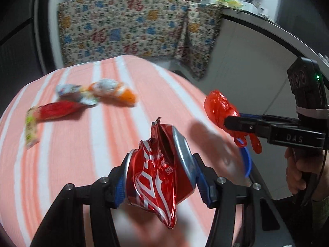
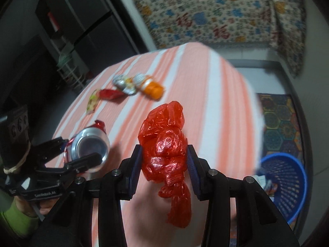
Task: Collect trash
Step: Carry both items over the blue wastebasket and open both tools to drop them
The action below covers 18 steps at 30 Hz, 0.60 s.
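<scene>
My left gripper point(image 1: 159, 182) is shut on a crushed red soda can point(image 1: 158, 177) and holds it above the striped table; the can also shows in the right wrist view point(image 2: 89, 146). My right gripper point(image 2: 164, 164) is shut on a crumpled red plastic bag point(image 2: 164, 142), also seen in the left wrist view point(image 1: 221, 109) past the table's right edge. On the table lie a red snack wrapper point(image 1: 55, 110), a silver wrapper point(image 1: 70, 92) and an orange-capped bottle point(image 1: 115, 91). A blue trash basket point(image 2: 285, 183) stands on the floor to the right.
The table point(image 1: 92, 144) has an orange-and-white striped cloth. A counter draped in patterned fabric point(image 1: 131, 26) with pots stands behind. A colourful mat point(image 2: 281, 119) lies on the floor beyond the basket. A dark shelf point(image 2: 51, 30) is at left.
</scene>
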Motion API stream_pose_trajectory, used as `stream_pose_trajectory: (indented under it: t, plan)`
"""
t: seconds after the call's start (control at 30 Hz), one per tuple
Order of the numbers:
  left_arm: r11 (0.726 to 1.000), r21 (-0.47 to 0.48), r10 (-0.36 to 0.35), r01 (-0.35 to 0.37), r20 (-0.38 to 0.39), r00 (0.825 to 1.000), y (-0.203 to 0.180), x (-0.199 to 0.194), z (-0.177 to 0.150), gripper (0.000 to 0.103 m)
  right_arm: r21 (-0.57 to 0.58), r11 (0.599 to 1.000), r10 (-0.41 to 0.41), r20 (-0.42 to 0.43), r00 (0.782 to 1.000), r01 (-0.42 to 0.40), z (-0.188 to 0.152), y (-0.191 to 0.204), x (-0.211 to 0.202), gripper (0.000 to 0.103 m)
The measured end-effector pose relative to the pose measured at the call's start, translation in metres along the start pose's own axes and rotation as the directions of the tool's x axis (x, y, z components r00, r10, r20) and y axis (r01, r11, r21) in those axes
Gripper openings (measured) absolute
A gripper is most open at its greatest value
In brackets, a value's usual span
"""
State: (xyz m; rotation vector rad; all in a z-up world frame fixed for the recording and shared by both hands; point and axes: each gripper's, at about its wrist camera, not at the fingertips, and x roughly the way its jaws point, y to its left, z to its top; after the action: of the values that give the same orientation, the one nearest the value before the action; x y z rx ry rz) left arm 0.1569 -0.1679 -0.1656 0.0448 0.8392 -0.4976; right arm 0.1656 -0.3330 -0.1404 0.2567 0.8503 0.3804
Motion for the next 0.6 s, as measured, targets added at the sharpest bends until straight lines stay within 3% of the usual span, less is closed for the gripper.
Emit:
stream_pose_trajectory:
  t: [0.3, 0.6]
  plan:
    - [0.98, 0.093, -0.171, 0.177, -0.068, 0.983, -0.117, 0.055, 0.037, 0.058, 0.168, 0.952, -0.26, 0.01, 0.966, 0.255, -0.025, -0.111, -0.059, 0.043]
    - [0.958, 0.11, -0.244, 0.266, -0.175, 0.954, -0.19, 0.129, 0.051, 0.058, 0.297, 0.896, -0.336, -0.034, 0.941, 0.331, -0.043, -0.176, -0.079, 0.043]
